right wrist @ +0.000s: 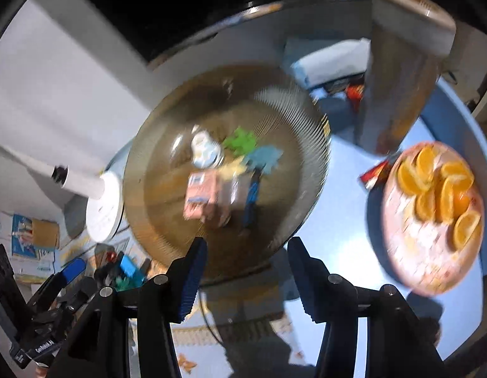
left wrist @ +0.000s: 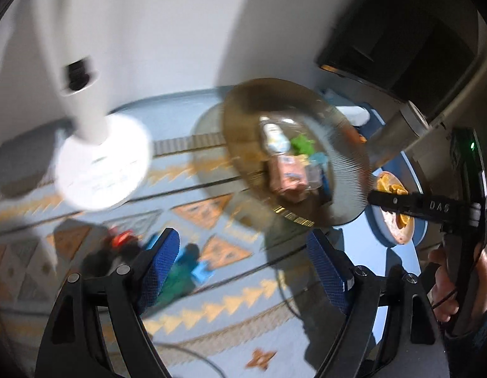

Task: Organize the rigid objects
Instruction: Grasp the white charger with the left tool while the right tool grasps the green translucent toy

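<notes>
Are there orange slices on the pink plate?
Yes, in the right wrist view several orange slices lie on the pink plate at the right of the blue table.

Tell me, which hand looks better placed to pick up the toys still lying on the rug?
Left, probably. Its open tool hangs over the rug with the blurred toys by its left finger. The right tool, also open, faces the glass bowl on the blue table, away from them.
</notes>
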